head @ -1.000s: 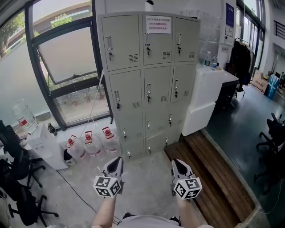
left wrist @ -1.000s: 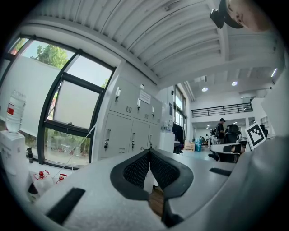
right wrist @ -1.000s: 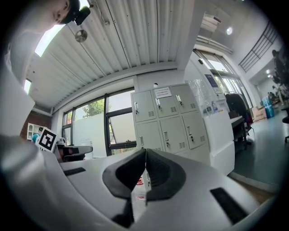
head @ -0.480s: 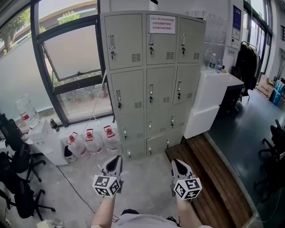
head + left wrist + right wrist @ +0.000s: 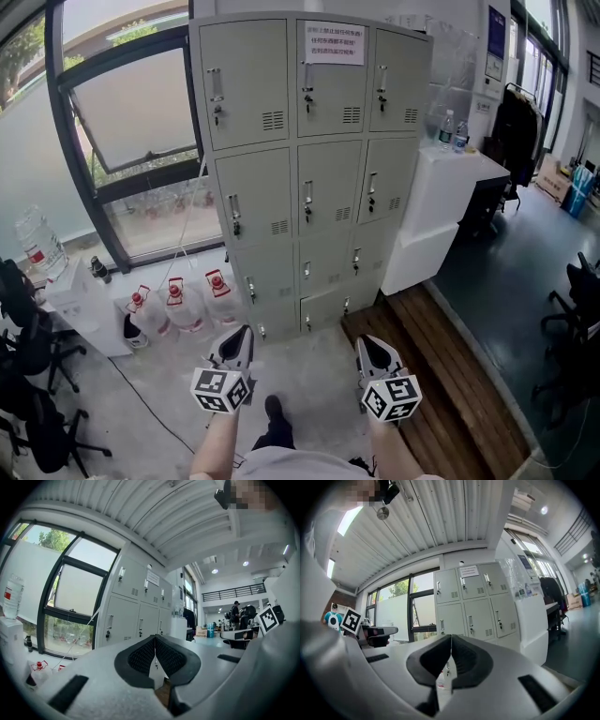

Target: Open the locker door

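The grey metal locker (image 5: 309, 159) stands against the far wall, three columns wide, with every door closed and a small handle and lock on each. A white paper notice (image 5: 333, 42) is stuck on the top middle door. Both grippers are held low in front of me, well short of the locker. My left gripper (image 5: 238, 339) is shut with nothing in it, and so is my right gripper (image 5: 372, 348). The locker (image 5: 136, 606) shows ahead in the left gripper view beyond the shut gripper (image 5: 155, 641). In the right gripper view the locker (image 5: 473, 604) stands past the shut gripper (image 5: 451, 639).
Three water jugs (image 5: 173, 305) stand on the floor left of the locker below a large window (image 5: 122, 122). A white cabinet (image 5: 436, 216) adjoins the locker's right side, with a wooden platform (image 5: 441, 375) before it. Office chairs (image 5: 28, 375) stand far left. My shoe (image 5: 272, 408) is on the floor.
The locker has shifted a little left and looks slightly nearer, and my foot has come into view between the grippers. Both grippers stay shut in the same place.
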### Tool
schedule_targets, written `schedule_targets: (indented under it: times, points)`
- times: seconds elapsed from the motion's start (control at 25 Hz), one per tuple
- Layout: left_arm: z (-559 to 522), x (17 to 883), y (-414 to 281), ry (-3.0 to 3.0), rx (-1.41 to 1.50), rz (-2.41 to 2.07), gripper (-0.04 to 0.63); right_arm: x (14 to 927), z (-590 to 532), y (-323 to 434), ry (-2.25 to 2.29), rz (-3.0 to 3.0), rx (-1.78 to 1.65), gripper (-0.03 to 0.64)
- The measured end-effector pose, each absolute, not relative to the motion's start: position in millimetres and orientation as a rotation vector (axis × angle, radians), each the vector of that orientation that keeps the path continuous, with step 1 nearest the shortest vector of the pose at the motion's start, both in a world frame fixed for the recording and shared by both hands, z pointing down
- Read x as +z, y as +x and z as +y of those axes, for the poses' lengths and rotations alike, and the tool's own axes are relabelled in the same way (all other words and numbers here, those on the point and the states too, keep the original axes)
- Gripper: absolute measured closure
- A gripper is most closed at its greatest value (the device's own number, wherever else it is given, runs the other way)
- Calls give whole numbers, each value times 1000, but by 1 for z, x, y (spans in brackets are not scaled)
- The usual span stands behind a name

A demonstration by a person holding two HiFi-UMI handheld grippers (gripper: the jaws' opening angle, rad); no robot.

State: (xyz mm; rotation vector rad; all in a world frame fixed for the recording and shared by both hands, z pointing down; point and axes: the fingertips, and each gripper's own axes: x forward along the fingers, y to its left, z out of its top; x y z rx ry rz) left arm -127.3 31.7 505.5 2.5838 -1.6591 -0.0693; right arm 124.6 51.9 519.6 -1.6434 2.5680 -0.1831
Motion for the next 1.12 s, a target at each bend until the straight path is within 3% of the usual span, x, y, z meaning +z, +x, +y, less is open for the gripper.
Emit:
schedule_targets:
  times: [0.64,1.12]
  points:
    - [-273,498,-195,2657,-43,-1571,584,513,-234,40,-1707,2538,-171,603]
    - [-359,492,-190,2604,-52,-1604,584,498,-341,39,-1722,2609,-156,603]
